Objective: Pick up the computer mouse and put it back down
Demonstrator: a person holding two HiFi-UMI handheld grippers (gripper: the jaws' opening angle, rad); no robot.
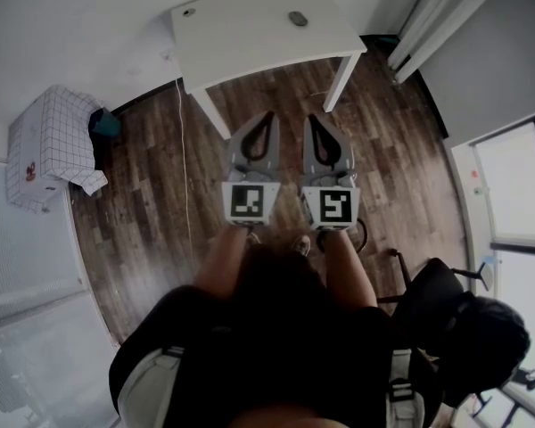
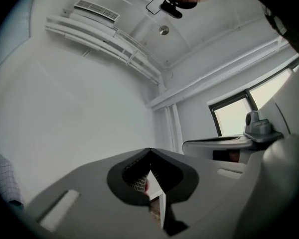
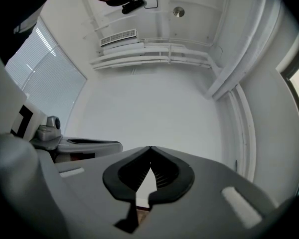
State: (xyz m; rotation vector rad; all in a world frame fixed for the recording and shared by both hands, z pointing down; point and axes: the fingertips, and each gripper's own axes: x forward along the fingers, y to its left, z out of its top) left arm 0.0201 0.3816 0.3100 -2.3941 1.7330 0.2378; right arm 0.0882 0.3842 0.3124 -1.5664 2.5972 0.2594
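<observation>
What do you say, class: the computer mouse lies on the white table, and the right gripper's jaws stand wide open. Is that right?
No. The right gripper has its jaws shut, nothing between them, as the right gripper view shows. The computer mouse does lie on the white table.

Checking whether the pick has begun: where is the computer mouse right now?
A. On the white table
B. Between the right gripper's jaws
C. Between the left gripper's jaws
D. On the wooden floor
A: the computer mouse lies on the white table, apart from the left gripper and right gripper, both shut and empty over the wooden floor.
</observation>
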